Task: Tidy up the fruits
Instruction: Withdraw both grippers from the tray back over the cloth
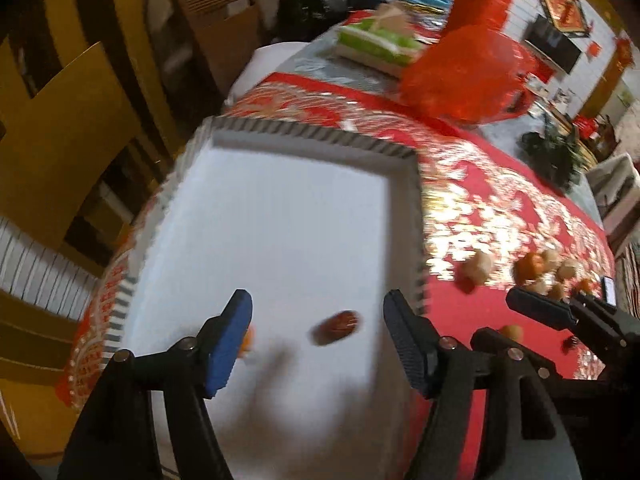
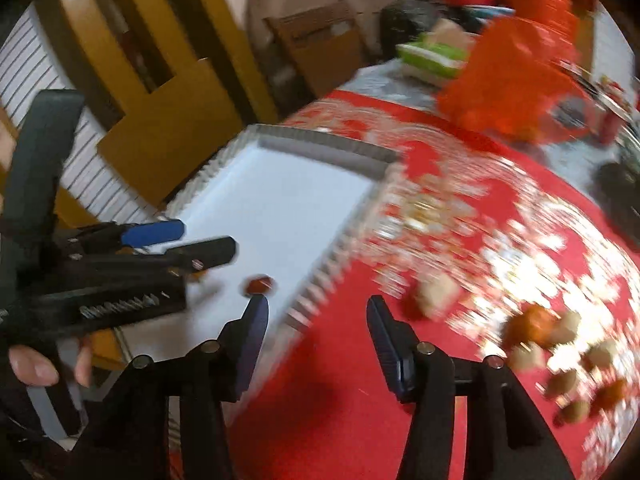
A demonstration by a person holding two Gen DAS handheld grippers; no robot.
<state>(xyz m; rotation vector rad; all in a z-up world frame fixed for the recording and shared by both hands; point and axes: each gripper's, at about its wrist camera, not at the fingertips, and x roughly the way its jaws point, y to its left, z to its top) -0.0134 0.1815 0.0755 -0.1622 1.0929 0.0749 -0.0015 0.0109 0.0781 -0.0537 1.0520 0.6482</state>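
Observation:
A white tray point(image 1: 280, 208) with a striped rim lies on the red and gold tablecloth point(image 1: 500, 216). One dark red fruit point(image 1: 338, 326) rests on the tray's near part, below my left gripper point(image 1: 320, 320), which is open and empty. A small orange fruit point(image 1: 248, 340) peeks out behind its blue finger. In the right wrist view my right gripper point(image 2: 316, 320) is open and empty over the tray's right rim point(image 2: 332, 264), with the red fruit point(image 2: 260, 284) just beyond its left finger. A blurred pile of tan and orange fruits point(image 2: 536, 328) lies on the cloth to the right.
A red plastic bag point(image 1: 468, 72) and a green tissue box point(image 1: 376, 40) stand at the table's far side, with a dark plant point(image 1: 556, 156) to the right. Wooden chairs point(image 1: 60, 152) stand left of the table. A hand point(image 2: 36, 364) holds the left gripper point(image 2: 200, 240).

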